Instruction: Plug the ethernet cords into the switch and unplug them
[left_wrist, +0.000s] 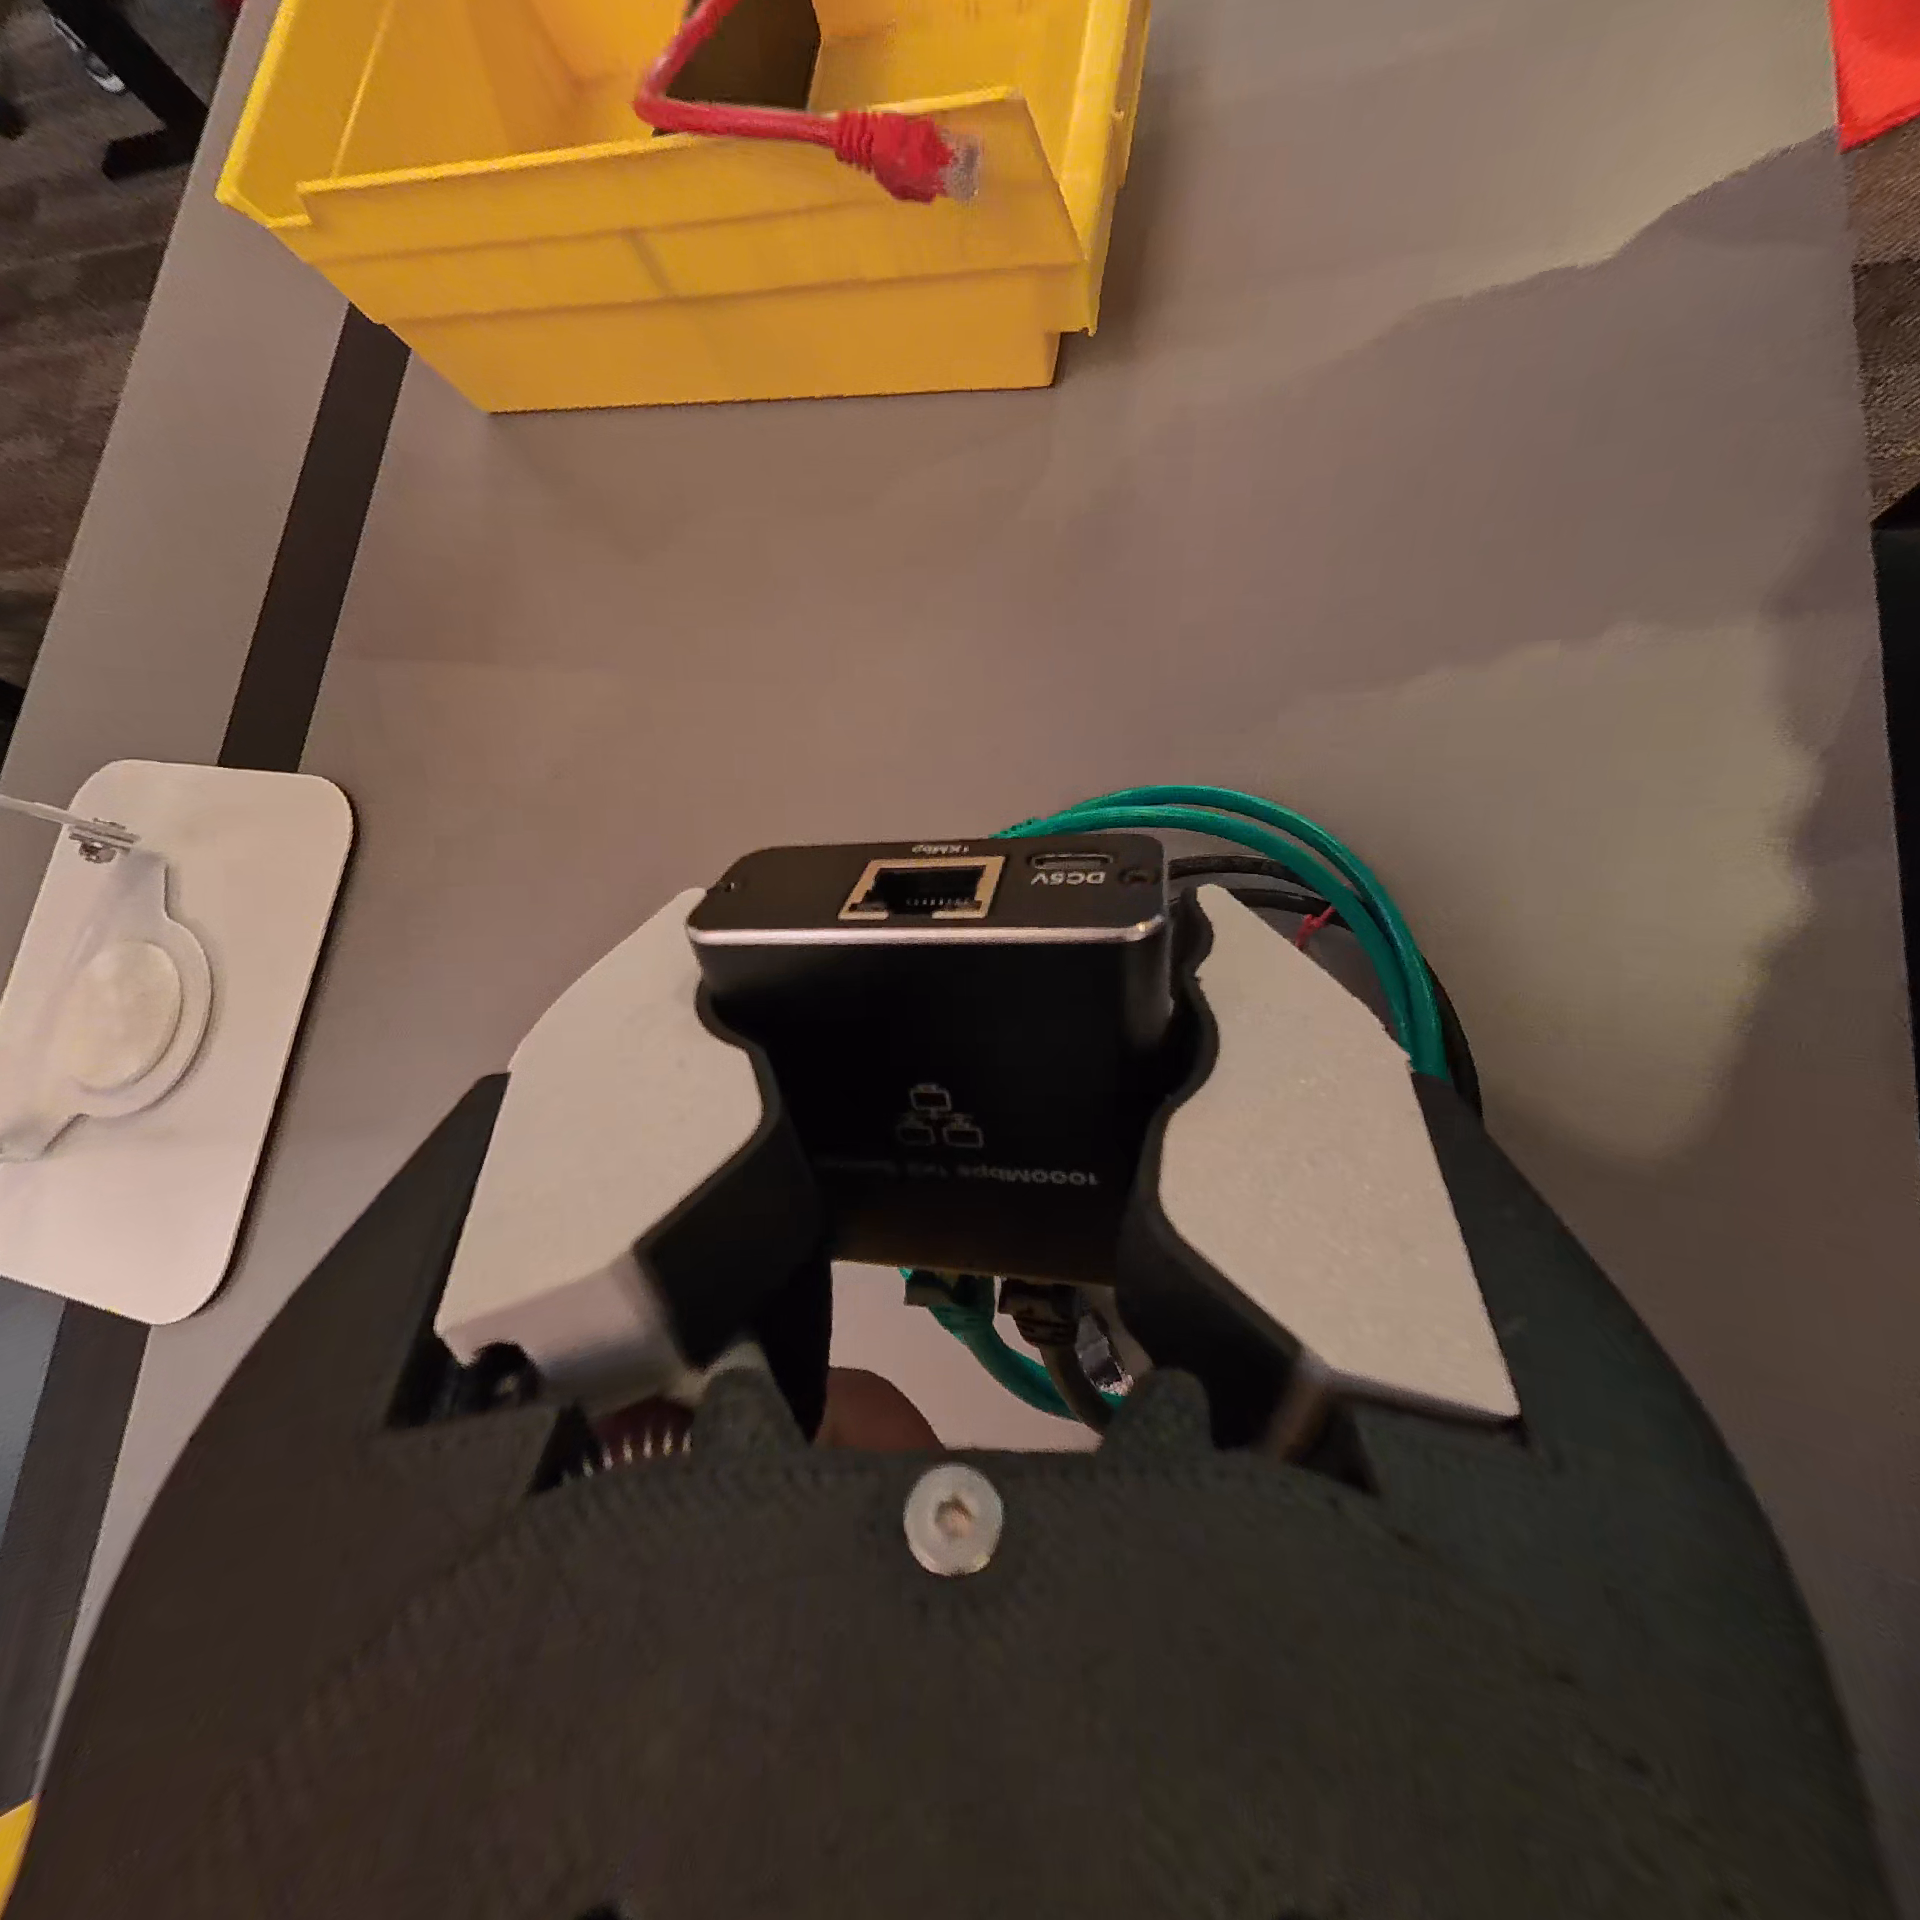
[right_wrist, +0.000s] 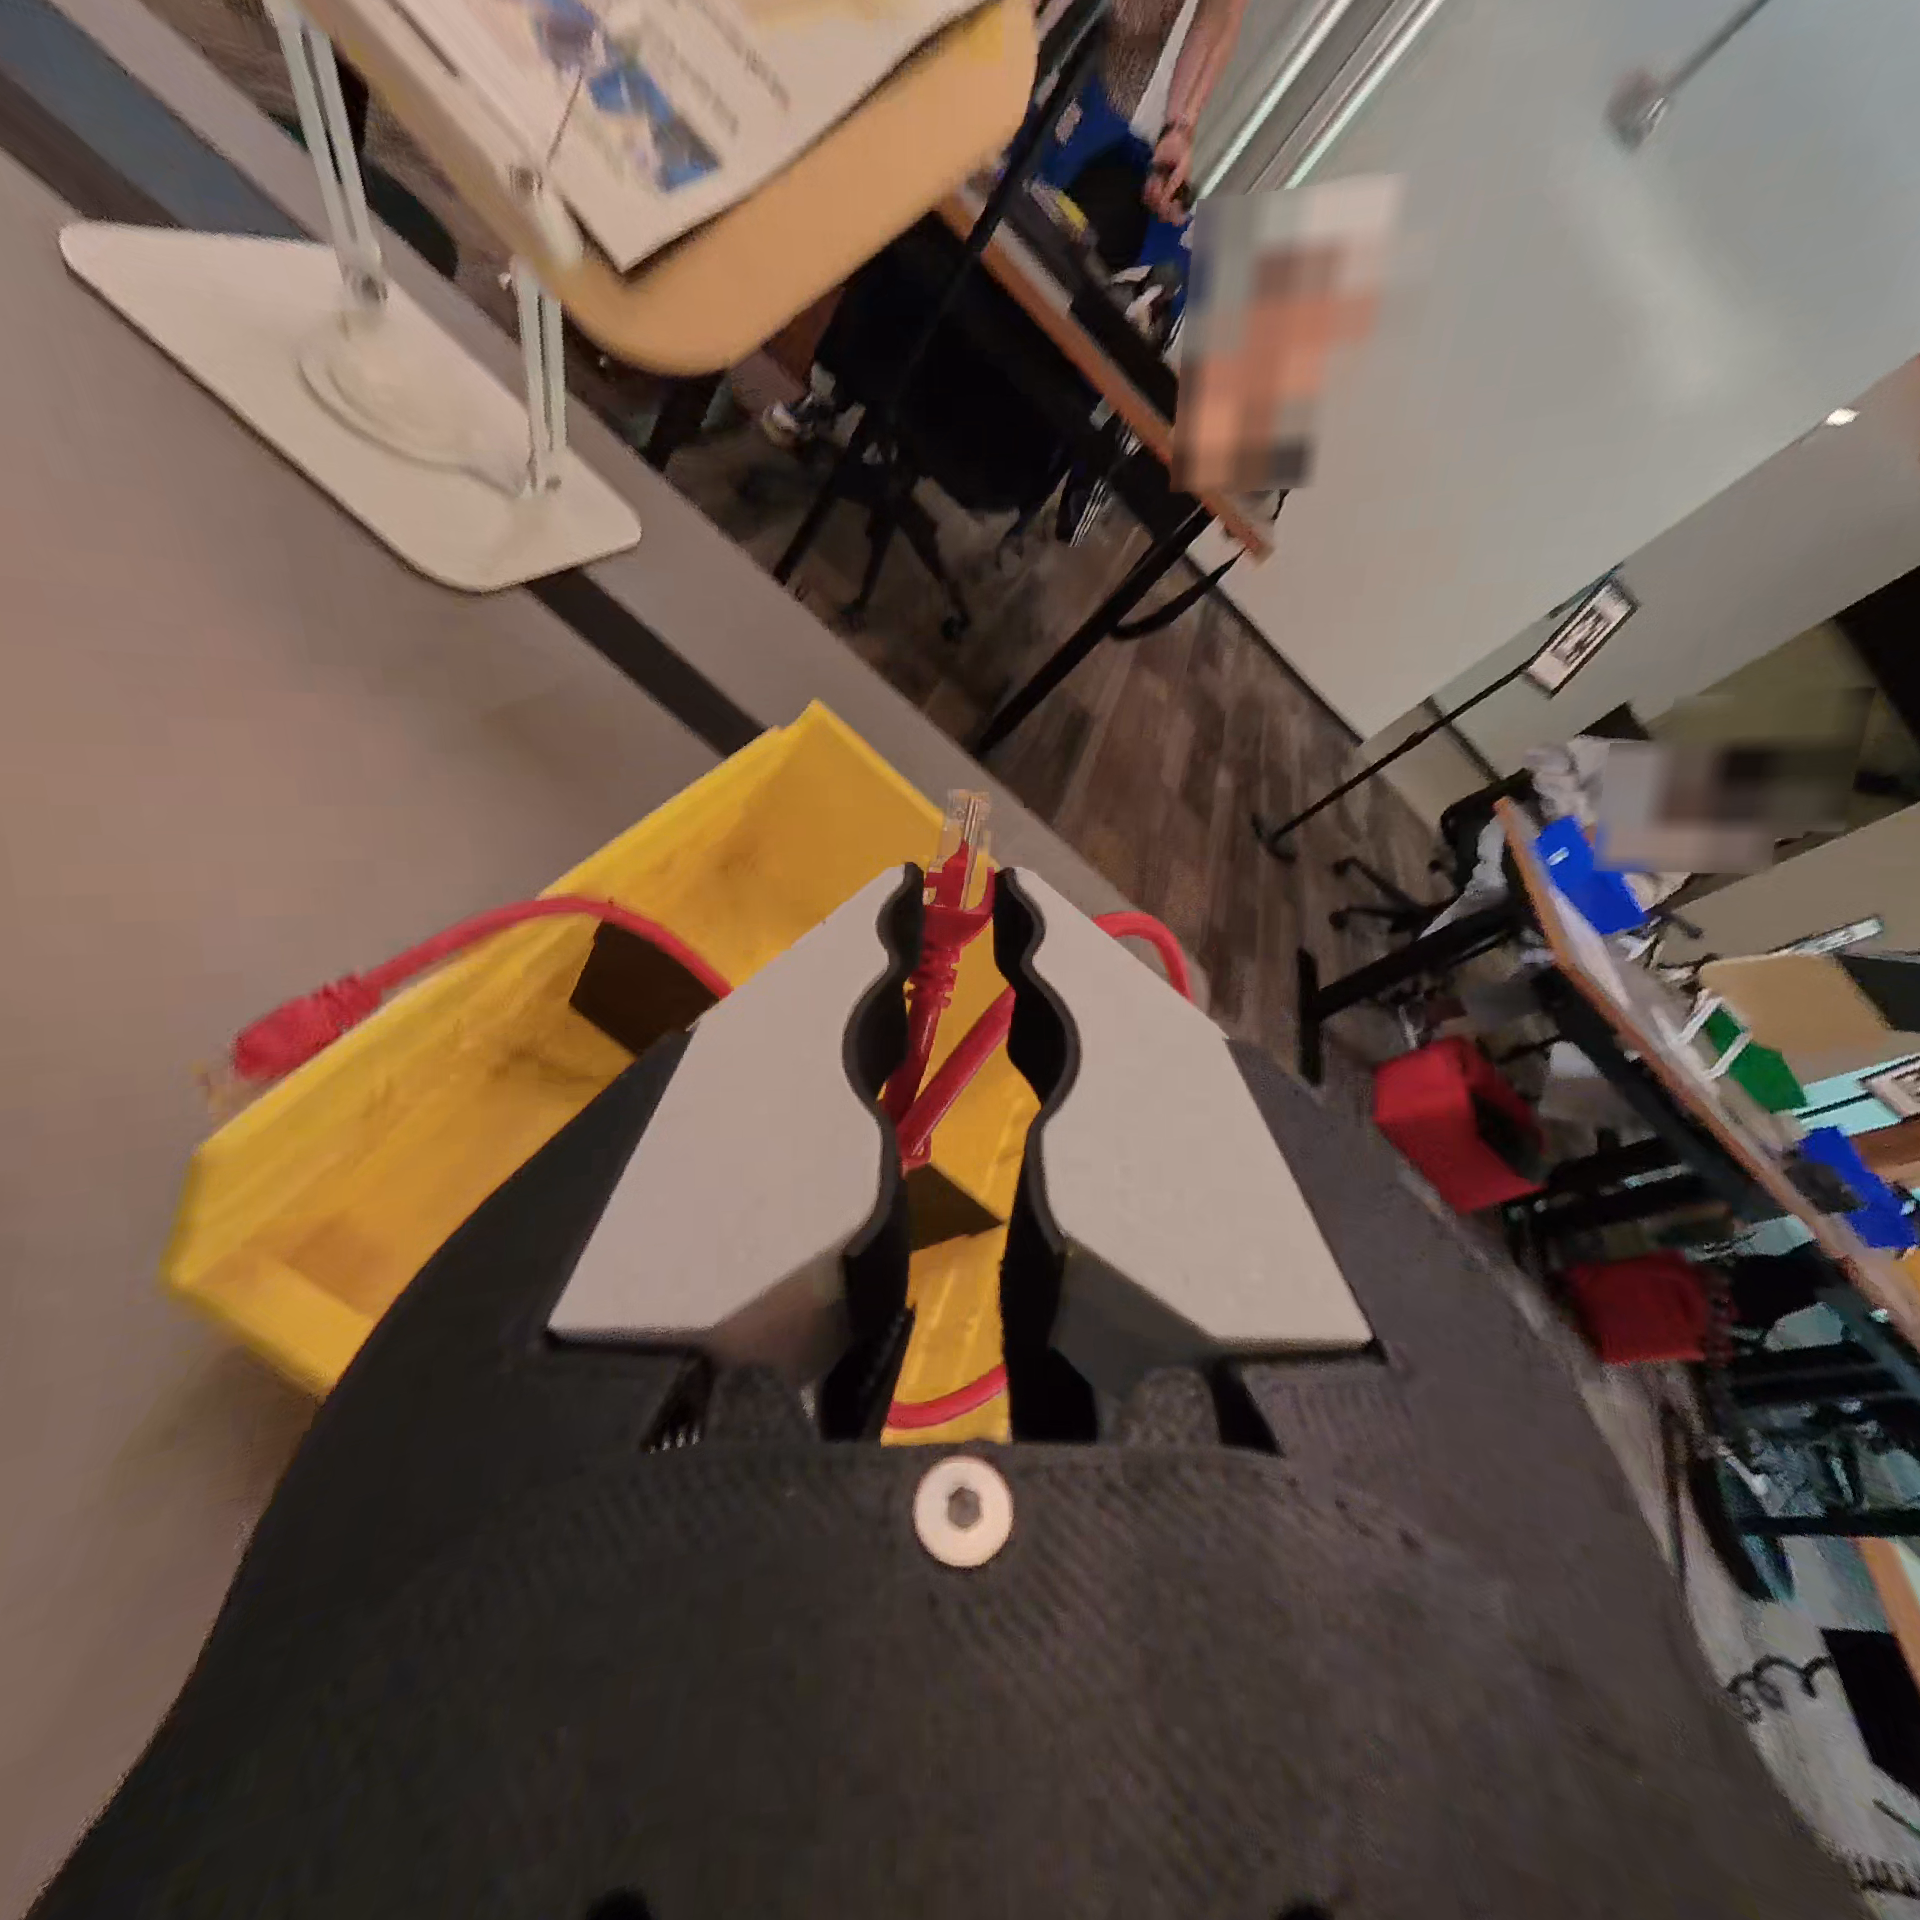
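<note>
The left gripper (left_wrist: 940, 945) is clamped across the sides of the small black switch (left_wrist: 935, 997), a rigid, light-looking box with its empty port (left_wrist: 923, 889) facing away from the tongs. The right gripper (right_wrist: 958, 904) is closed almost fully on the red ethernet cord (right_wrist: 940, 966) just behind its clear plug (right_wrist: 964, 821), above the yellow bin (right_wrist: 436, 1122). The cord looks limp and the plug's latch fragile, so the stiffer boot is probably the best hold.

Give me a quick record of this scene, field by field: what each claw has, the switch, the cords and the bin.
left claw: shut on the black switch
switch port: front socket empty, facing the bin
right claw: shut on the red cord just behind its clear plug
yellow bin: on the grey table, red cord draped over its rim
green cord: looped beside the switch
</note>
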